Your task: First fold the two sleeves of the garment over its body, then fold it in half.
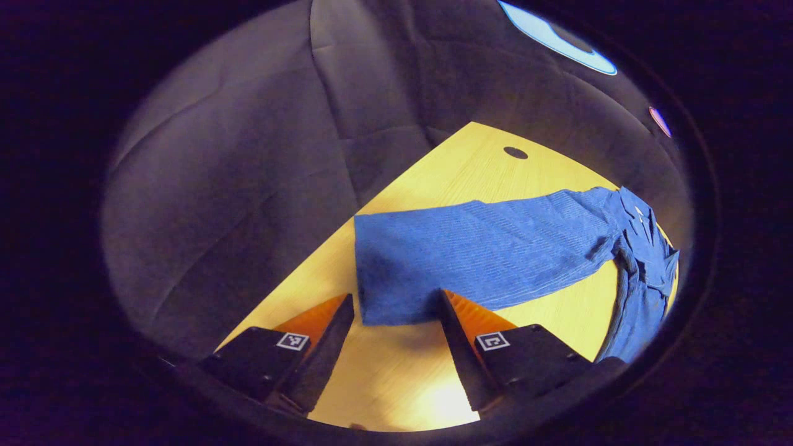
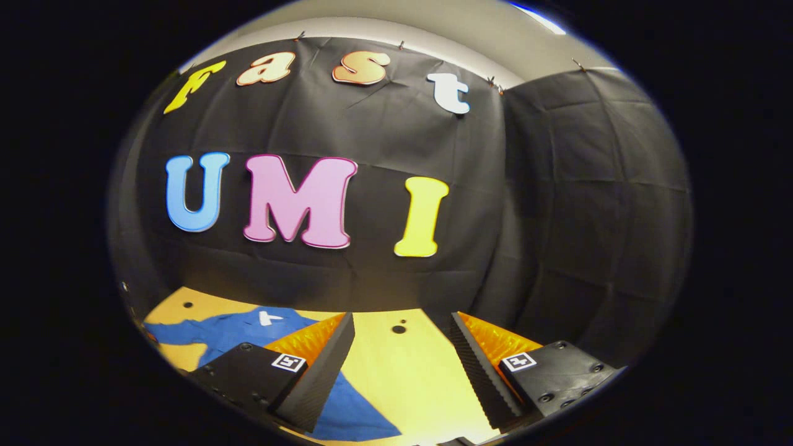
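The blue garment (image 1: 495,254) lies spread flat on the yellow wooden surface (image 1: 396,378), and it serves as the landmark here. In the left gripper view one sleeve (image 1: 433,260) stretches out straight from the body, its cuff end lying just ahead of the left gripper (image 1: 396,310), whose fingers stand apart with nothing between them. In the right gripper view the right gripper (image 2: 403,334) hangs above the surface beside the garment's body (image 2: 248,331), fingers likewise spread and empty, pointed mostly toward the booth wall. Neither sleeve appears folded yet, so the task seems to be at its first step. The next move likely calls for the left gripper to lower onto the cuff, close on the fabric, and carry it across onto the body.
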{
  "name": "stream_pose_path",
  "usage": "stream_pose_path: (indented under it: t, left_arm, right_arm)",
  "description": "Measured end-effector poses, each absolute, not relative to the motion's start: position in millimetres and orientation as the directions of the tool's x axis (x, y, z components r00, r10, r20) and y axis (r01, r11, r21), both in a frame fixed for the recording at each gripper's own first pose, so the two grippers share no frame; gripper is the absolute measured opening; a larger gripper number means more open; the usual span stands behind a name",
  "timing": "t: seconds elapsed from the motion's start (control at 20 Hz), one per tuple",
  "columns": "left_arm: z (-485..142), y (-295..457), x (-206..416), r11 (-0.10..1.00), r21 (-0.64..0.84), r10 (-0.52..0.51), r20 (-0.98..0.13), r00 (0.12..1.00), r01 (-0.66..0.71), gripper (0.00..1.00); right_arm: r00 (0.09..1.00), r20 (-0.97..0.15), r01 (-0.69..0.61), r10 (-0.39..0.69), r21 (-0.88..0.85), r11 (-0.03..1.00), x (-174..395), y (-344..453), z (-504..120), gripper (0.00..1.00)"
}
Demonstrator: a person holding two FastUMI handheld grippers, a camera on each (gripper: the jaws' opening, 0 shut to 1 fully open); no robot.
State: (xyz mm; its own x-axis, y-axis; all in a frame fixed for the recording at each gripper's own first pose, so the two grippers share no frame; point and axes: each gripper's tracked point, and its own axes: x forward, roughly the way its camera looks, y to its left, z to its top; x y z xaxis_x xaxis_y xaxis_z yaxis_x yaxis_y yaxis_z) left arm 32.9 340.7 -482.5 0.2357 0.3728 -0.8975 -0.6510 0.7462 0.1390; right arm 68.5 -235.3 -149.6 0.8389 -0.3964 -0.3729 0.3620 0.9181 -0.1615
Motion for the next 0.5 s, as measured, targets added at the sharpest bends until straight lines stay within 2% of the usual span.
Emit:
stream_pose_path:
  t: [0.05, 0.15, 0.2, 0.35, 0.45, 0.5]
  left_arm:
    - [-479, 340, 30, 0.744, 0.139, 0.367, -0.903, 0.225, -0.654, 0.76]
    - [-477, 340, 34, 0.752, 0.127, 0.341, -0.915, 0.216, -0.647, 0.7]
    - [-480, 340, 38, 0.758, 0.117, 0.327, -0.919, 0.218, -0.641, 0.59]
    - [-481, 333, 49, 0.776, 0.09, 0.309, -0.917, 0.251, -0.624, 0.1]
    - [-478, 335, 46, 0.779, 0.054, 0.284, -0.918, 0.276, -0.625, 0.04]
    - [-477, 335, 45, 0.777, 0.033, 0.271, -0.919, 0.287, -0.629, 0.04]
  right_arm:
    - [0.832, -0.385, 0.371, -0.399, -0.148, 0.917, 60, -232, -150, 0.98]
    - [0.824, -0.407, 0.378, -0.394, -0.124, 0.918, 53, -228, -155, 0.98]
    - [0.819, -0.419, 0.38, -0.391, -0.113, 0.918, 49, -226, -157, 0.98]
    - [0.813, -0.442, 0.37, -0.378, -0.109, 0.923, 40, -224, -168, 0.98]
    - [0.805, -0.462, 0.363, -0.371, -0.111, 0.925, 34, -222, -177, 0.99]
    - [0.804, -0.473, 0.357, -0.361, -0.102, 0.928, 33, -219, -180, 0.98]
